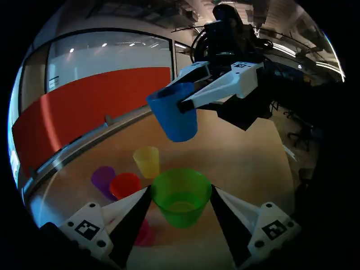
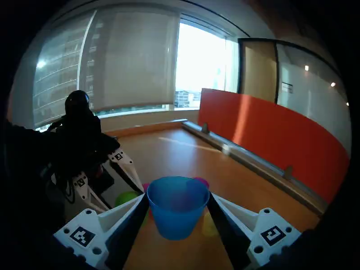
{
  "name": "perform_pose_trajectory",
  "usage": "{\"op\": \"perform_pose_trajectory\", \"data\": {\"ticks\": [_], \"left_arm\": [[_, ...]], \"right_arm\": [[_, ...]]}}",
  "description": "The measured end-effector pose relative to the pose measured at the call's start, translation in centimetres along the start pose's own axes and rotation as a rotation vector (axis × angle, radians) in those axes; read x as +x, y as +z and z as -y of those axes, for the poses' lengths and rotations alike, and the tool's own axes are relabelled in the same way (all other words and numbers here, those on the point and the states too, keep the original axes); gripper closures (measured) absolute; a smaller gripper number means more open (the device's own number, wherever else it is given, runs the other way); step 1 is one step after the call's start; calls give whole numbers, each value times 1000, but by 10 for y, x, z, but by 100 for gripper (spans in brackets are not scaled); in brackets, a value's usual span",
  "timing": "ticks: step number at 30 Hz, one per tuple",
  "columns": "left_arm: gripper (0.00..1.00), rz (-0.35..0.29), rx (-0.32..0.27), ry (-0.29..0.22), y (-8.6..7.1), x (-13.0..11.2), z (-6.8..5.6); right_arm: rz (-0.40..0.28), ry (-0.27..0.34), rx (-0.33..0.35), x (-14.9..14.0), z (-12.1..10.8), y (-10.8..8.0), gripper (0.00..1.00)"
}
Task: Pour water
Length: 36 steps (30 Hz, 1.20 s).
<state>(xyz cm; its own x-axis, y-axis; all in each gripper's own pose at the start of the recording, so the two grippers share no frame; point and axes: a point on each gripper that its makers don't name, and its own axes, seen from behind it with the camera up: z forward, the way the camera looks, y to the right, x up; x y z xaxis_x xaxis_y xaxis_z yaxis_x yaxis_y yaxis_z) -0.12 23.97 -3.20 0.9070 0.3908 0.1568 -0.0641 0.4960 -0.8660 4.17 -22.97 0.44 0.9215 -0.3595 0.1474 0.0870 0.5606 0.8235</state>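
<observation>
left gripper (image 1: 180, 192) is clamping both fingers on the green cup (image 1: 181, 209), upright, low near the bench (image 1: 243, 153). right gripper (image 1: 181, 95) is clamping the blue cup (image 1: 173, 117), slightly tilted, hanging higher and beyond the green cup. judged: the blue cup is needing to come down toward the left gripper before tipping.

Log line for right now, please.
left gripper shut on green cup | right gripper shut on blue cup, held above table | yellow cup, red cup, purple cup on table | no stream visible
</observation>
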Motion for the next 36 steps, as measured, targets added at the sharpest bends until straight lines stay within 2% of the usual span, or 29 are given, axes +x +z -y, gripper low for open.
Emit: {"op": "perform_pose_trajectory", "data": {"ticks": [12,36], "left_arm": [[10,86,-22,22,12,-22,-2],[10,172,-46,55,20,-43,-5]], "right_arm": [[64,16,10,-37,-5,9,7],[181,6,21,-99,-13,16,7]]}}
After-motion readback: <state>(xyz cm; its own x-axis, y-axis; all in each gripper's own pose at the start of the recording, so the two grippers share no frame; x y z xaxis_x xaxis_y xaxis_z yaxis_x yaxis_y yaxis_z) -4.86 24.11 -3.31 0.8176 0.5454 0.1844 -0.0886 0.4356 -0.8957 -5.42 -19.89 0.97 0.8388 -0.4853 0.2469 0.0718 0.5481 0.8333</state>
